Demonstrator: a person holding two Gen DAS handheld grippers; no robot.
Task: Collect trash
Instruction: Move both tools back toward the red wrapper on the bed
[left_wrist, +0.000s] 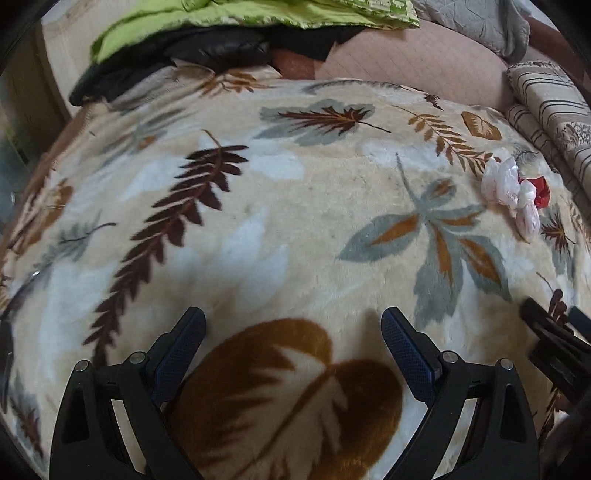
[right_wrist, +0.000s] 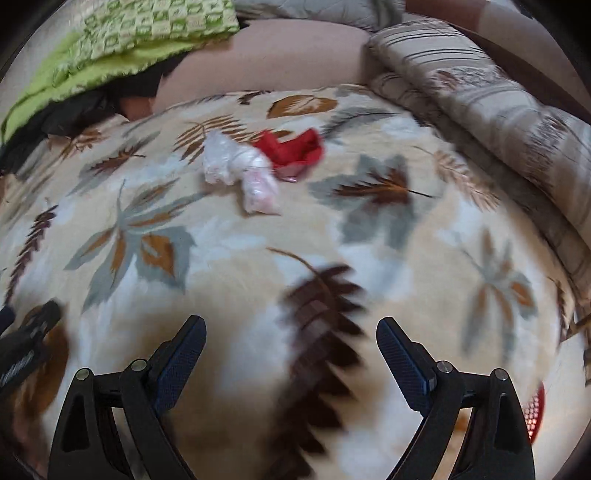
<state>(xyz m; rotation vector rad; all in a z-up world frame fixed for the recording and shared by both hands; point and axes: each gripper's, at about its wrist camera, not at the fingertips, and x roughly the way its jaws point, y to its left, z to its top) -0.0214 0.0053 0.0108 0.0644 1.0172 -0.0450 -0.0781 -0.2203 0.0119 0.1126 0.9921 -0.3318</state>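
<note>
A crumpled white plastic bag (right_wrist: 240, 170) lies on a cream leaf-print blanket (right_wrist: 258, 258), touching a crumpled red wrapper (right_wrist: 291, 147) just behind it. In the left wrist view the same white bag (left_wrist: 511, 190) and red wrapper (left_wrist: 541, 192) sit far to the right. My right gripper (right_wrist: 291, 332) is open over the blanket, well short of the trash, nothing between its fingers. My left gripper (left_wrist: 293, 325) is open too, over a brown leaf print, holding nothing. The right gripper (left_wrist: 554, 339) shows at the left view's right edge.
Green fabric (left_wrist: 240, 18) and a black garment (left_wrist: 184, 55) are piled at the back left. A pink cushion (right_wrist: 266, 55) lies behind the blanket. A striped folded blanket (right_wrist: 480, 96) borders the right side. A red perforated object (right_wrist: 533, 413) peeks in at the lower right.
</note>
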